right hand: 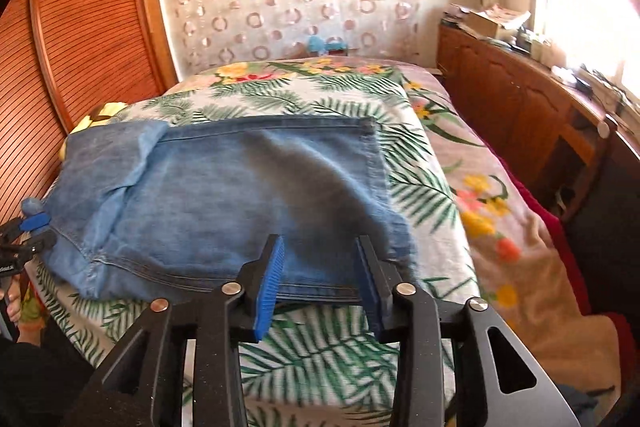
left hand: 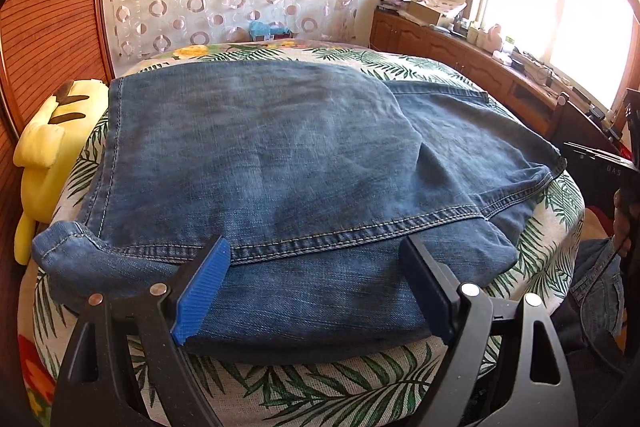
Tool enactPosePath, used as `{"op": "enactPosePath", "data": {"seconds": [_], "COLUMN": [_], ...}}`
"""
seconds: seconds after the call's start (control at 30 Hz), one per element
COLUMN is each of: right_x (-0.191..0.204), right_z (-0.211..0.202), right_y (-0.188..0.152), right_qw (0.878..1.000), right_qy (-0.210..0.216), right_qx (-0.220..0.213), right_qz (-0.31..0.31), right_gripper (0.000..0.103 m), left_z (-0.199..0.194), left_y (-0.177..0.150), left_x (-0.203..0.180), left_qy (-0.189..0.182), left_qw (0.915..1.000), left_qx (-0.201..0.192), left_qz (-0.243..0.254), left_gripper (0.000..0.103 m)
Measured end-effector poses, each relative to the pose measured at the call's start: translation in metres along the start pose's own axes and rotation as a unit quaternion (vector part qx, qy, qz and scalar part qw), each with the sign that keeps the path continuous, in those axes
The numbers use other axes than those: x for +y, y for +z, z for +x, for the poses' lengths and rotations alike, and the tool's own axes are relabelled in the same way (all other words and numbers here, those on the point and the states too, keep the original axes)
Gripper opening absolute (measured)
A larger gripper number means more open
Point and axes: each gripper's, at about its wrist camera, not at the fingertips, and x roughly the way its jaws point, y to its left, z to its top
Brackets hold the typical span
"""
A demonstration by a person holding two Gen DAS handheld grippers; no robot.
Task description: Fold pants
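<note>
The pants [left hand: 280,163] are faded blue denim with pale double stitching along the seams, folded into a thick, roughly rectangular stack that lies across the near end of the bed [left hand: 320,379], its cover a coarse weave printed with green palm fronds and yellow flowers. The left gripper [left hand: 316,267], black with ribbed blue pads, stands wide open over the near edge of the denim, gripping nothing. The right gripper [right hand: 320,267] is partly open at the near right corner of the stack; the hem shows between its fingers, with no pad pressing it. A soft yellow plush toy [left hand: 48,163] is wedged at the bed's left edge, half hidden by the jeans. The window [left hand: 560,7] is blown out white.
</note>
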Motion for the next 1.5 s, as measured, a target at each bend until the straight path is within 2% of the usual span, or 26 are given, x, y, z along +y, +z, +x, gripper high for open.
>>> {"op": "enactPosePath", "data": {"seconds": [0.2, 0.57, 1.07, 1.2, 1.33, 1.5], "right_x": [-0.011, -0.024, -0.029, -0.028, -0.024, -0.003], "right_z": [0.012, 0.032, 0.042, 0.042, 0.037, 0.017], "right_y": [-0.005, -0.006, -0.008, -0.009, -0.003, 0.018], "right_qw": [1.0, 0.998, 0.998, 0.998, 0.999, 0.999], "right_qy": [-0.018, -0.042, -0.034, -0.013, 0.02, 0.043], "right_qx": [0.016, 0.037, 0.041, 0.044, 0.033, 0.001], "right_qz": [0.014, 0.017, 0.032, 0.032, 0.035, -0.001], "right_gripper": [0.046, 0.047, 0.048, 0.019, 0.016, 0.015], "left_z": [0.001, 0.004, 0.006, 0.006, 0.004, -0.004], "left_y": [-0.003, -0.003, -0.004, -0.005, -0.002, 0.002], "left_x": [0.0, -0.002, -0.004, -0.005, -0.003, 0.003], "left_qy": [0.005, 0.008, 0.01, 0.009, 0.004, -0.002], "left_qw": [1.0, 0.9999, 0.9999, 0.9999, 1.0, 1.0], "left_qx": [0.0, 0.0, 0.0, 0.001, 0.0, -0.005], "left_qz": [0.003, 0.007, 0.008, 0.006, 0.002, -0.007], "left_gripper": [0.087, 0.087, 0.087, 0.087, 0.087, 0.087]}}
